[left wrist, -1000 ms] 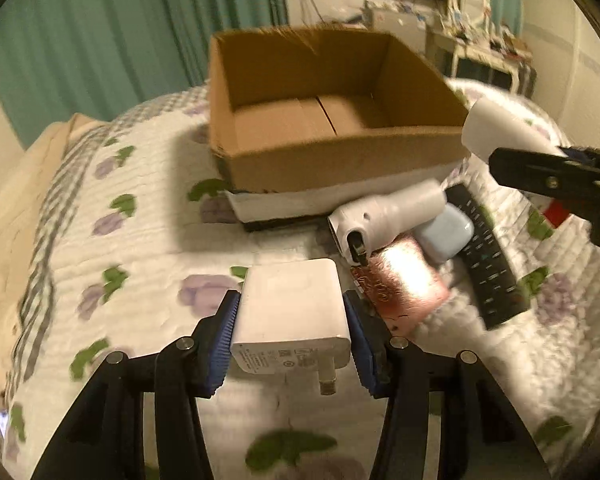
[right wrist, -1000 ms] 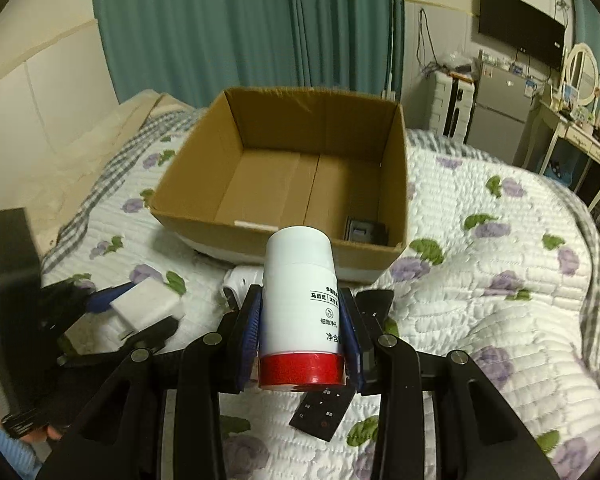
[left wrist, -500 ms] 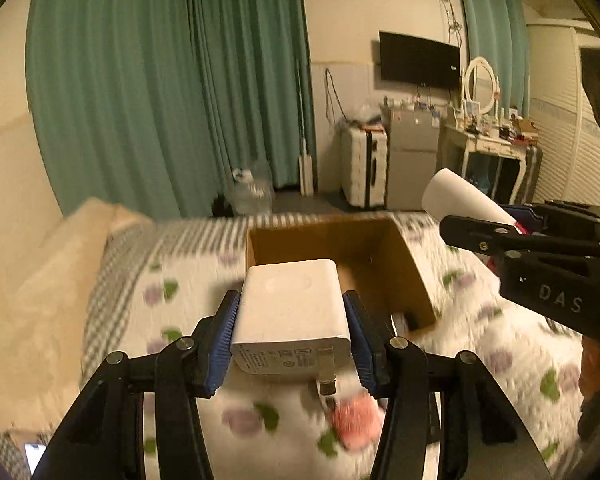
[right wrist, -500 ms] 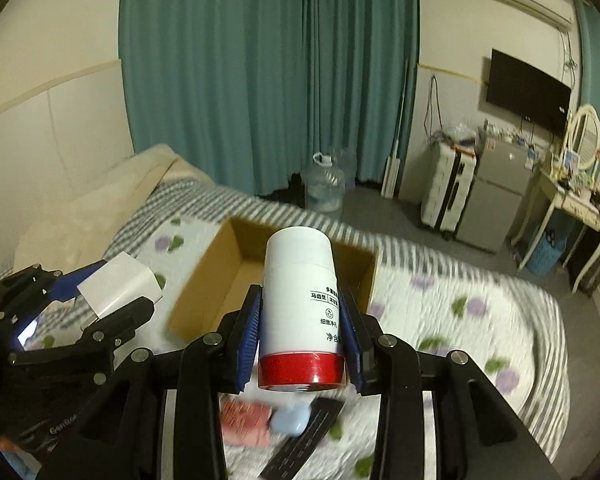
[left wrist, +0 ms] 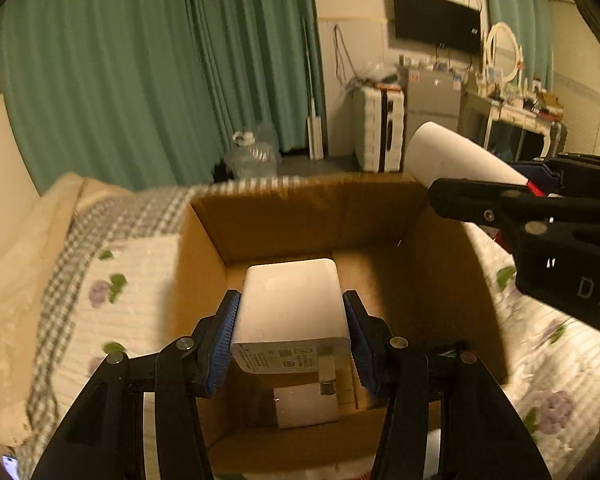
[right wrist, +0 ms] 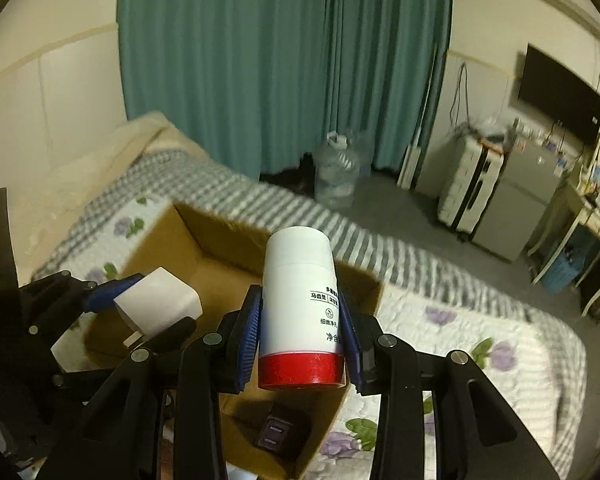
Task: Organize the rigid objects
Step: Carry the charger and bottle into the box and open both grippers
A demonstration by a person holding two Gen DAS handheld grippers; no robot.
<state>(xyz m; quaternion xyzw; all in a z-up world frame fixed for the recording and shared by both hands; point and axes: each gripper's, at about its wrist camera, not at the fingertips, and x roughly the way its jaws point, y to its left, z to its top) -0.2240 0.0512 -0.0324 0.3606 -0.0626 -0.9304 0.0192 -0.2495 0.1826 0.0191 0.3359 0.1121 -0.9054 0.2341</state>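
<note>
My left gripper [left wrist: 292, 332] is shut on a white power adapter [left wrist: 292, 312] and holds it above the open cardboard box [left wrist: 308, 216] on the bed. My right gripper [right wrist: 302, 332] is shut on a white bottle with a red base [right wrist: 300, 304], also held over the box [right wrist: 204, 248]. The bottle [left wrist: 452, 156] and right gripper show at the right of the left wrist view. The adapter [right wrist: 158, 304] shows at the left of the right wrist view. A dark charger [right wrist: 278, 430] lies in the box's near right corner.
The box stands on a floral quilt [right wrist: 480, 336] with a checked border. Green curtains [left wrist: 160, 80], a water jug [right wrist: 338, 168], a white suitcase [right wrist: 470, 184] and a dresser [left wrist: 512, 116] stand beyond the bed.
Both grippers moved forward and tilted down with their loads; the box now lies directly under them, filling the lower view. The items on the quilt have dropped out of sight.
</note>
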